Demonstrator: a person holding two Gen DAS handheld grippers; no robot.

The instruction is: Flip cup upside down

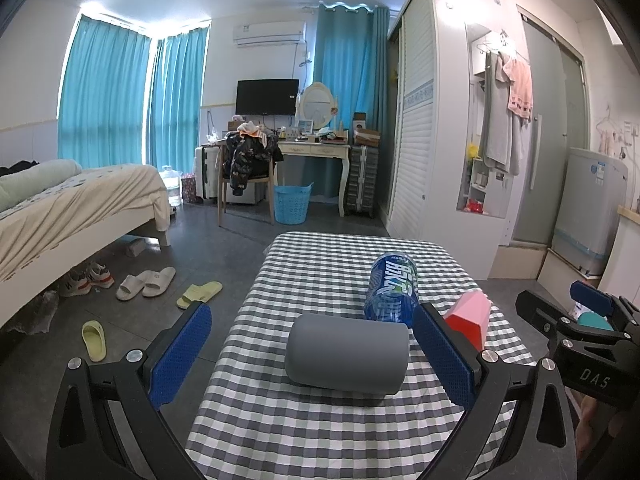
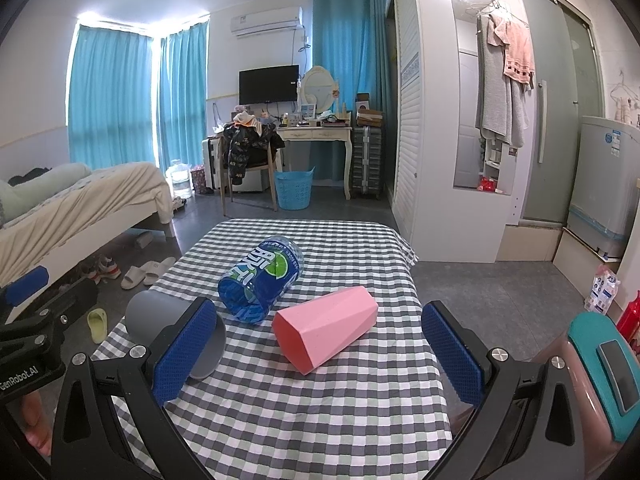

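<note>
Three cups lie on their sides on the checked tablecloth. A grey cup lies crosswise between the fingers of my left gripper, which is open and not touching it. Behind it lie a clear cup with a blue label and a pink faceted cup. In the right wrist view the pink cup lies just ahead of my open right gripper, its mouth toward me. The blue-label cup is behind it, and the grey cup sits partly hidden by the left finger.
The small table ends close on both sides, with floor below. A pink and teal bin stands at its right. Slippers and a bed are on the left, a wardrobe on the right.
</note>
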